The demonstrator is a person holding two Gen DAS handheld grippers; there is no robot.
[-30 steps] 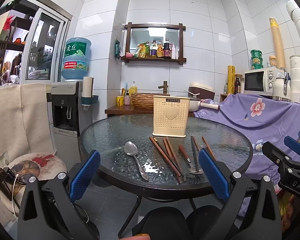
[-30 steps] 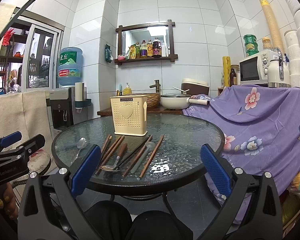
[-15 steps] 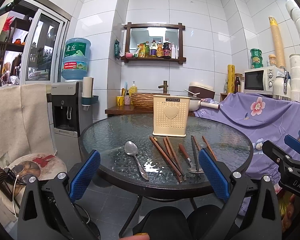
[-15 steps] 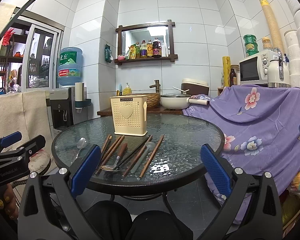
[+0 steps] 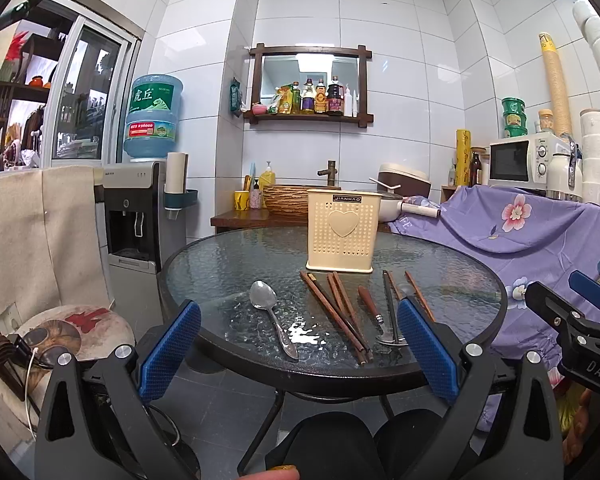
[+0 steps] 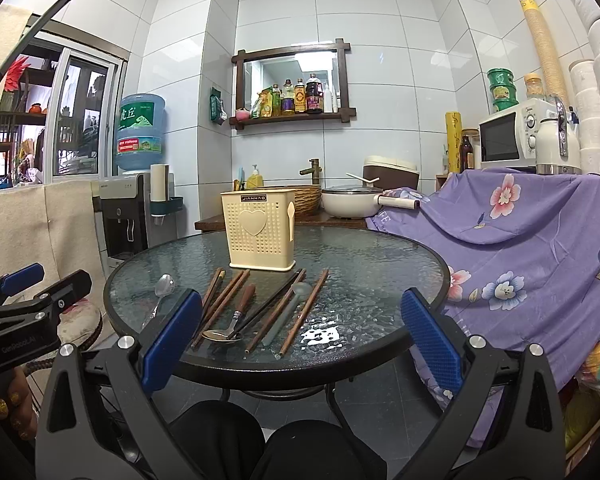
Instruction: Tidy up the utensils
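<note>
Left wrist view showing left gripper (image 5: 298,340) hanging wide open, holding nothing, short of glass table (image 5: 204,264). Steel spoon (image 5: 270,316) lying just beyond and between fingers, long axis running away, bowl far end. Chopsticks (image 5: 336,316) lying toward right finger, pointing at cream holder (image 5: 343,236), reading "JIANHAO". Right gripper (image 6: 300,340) also gaping wide, empty; wood-handled spoon (image 6: 236,318) sitting ahead, nearer its left finger. Left gripper looking nearer steel spoon. Water jug (image 5: 153,116) showing Chinese characters.
</note>
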